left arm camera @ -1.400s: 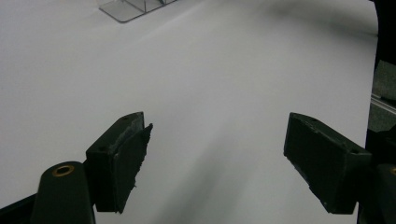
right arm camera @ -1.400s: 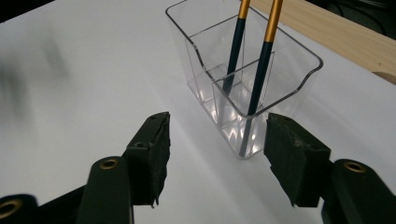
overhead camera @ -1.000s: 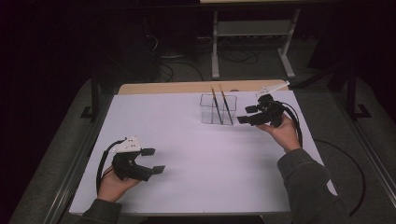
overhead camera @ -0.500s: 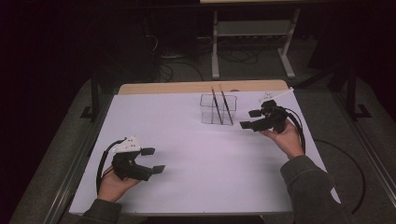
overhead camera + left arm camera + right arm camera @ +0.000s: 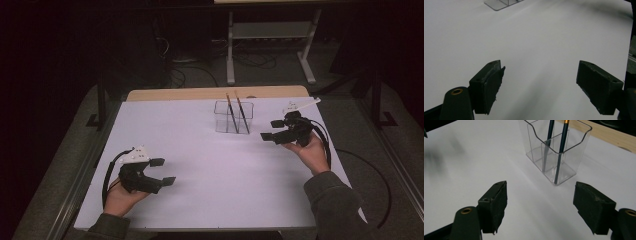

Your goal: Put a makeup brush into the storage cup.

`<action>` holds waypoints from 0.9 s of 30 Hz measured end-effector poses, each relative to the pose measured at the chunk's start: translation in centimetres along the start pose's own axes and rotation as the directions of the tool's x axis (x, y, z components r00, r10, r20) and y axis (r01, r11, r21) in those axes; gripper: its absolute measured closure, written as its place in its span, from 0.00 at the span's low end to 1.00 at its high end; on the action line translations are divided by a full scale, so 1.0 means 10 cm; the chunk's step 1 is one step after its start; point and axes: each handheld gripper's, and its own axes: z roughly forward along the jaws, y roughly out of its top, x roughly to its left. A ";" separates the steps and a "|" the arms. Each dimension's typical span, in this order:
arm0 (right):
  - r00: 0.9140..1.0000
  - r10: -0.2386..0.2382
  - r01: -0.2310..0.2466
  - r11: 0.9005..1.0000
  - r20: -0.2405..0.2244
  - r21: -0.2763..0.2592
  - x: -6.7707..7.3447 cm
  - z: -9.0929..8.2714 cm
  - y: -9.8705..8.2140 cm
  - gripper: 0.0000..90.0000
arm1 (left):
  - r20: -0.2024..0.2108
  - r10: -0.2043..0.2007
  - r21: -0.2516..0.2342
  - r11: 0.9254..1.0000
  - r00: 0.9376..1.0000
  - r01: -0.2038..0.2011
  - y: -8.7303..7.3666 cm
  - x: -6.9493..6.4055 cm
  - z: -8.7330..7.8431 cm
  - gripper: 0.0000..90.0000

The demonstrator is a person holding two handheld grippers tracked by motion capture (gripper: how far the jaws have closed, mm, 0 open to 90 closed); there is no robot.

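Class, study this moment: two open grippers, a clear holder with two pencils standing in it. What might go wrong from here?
1. The clear holder looks light; a nudge from the open right gripper, close beside it, may slide or tip it.
2. The two pencils lean in separate compartments; pulling one sideways may drag the holder along.
3. The left gripper rests far off, too far to steady the holder quickly.

Clear plastic holder [image 5: 234, 118] [image 5: 554, 152], upright on white table [image 5: 210, 165], toward far edge, right of centre. Divided into compartments. Two dark pencils [image 5: 233, 113] [image 5: 560, 150] standing inside, each in its own compartment, both leaning, tips down on holder floor, upper ends above rim. Orange band near top of one.
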 end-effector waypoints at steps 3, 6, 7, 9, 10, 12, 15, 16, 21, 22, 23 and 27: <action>1.000 0.007 -0.008 1.000 -0.003 -0.005 0.00 -0.02 -0.01 0.28 | -0.002 0.000 0.000 1.000 1.000 0.000 0.00 0.00 0.00 0.22; 1.000 -0.007 0.007 1.000 0.000 -0.015 0.02 -0.04 -0.03 0.27 | -0.005 0.000 0.002 1.000 1.000 0.000 0.00 0.00 0.00 0.22; 1.000 -0.003 0.003 1.000 -0.001 -0.014 0.02 -0.04 -0.04 0.27 | -0.005 -0.002 0.000 1.000 1.000 0.002 0.00 0.00 0.00 0.22; 1.000 0.005 -0.005 1.000 0.002 -0.017 0.03 -0.05 -0.05 0.26 | -0.006 -0.007 -0.003 1.000 1.000 0.007 -0.01 0.01 0.00 0.22; 1.000 0.002 -0.002 1.000 0.003 -0.020 0.03 -0.05 -0.07 0.26 | -0.007 -0.006 -0.001 1.000 1.000 0.006 -0.01 0.01 0.00 0.22; 1.000 0.005 -0.005 1.000 0.005 -0.018 0.04 -0.06 -0.09 0.26 | -0.009 -0.008 -0.001 1.000 1.000 0.008 -0.01 0.01 0.00 0.22; 1.000 0.009 -0.009 1.000 0.006 -0.020 0.05 -0.07 -0.12 0.25 | -0.011 -0.006 0.000 1.000 1.000 0.006 -0.01 0.01 0.00 0.22; 1.000 0.004 -0.004 1.000 0.006 -0.022 0.05 -0.07 -0.12 0.25 | -0.011 -0.007 0.000 1.000 1.000 0.007 -0.01 0.01 0.00 0.22; 1.000 0.010 -0.010 1.000 0.005 -0.028 0.07 -0.10 -0.14 0.24 | -0.013 -0.003 0.003 1.000 1.000 0.003 -0.01 0.02 0.00 0.22; 1.000 0.003 -0.003 1.000 0.005 -0.029 0.07 -0.11 -0.15 0.24 | -0.014 -0.005 0.002 1.000 1.000 0.005 -0.01 0.02 0.00 0.22; 1.000 0.013 -0.013 0.999 0.004 -0.031 0.08 -0.11 -0.15 0.24 | -0.013 -0.006 0.002 1.000 1.000 0.006 -0.02 0.02 0.00 0.22; 1.000 0.009 -0.009 0.999 0.007 -0.033 0.09 -0.12 -0.19 0.23 | -0.015 -0.016 -0.005 1.000 1.000 0.016 -0.02 0.02 0.00 0.22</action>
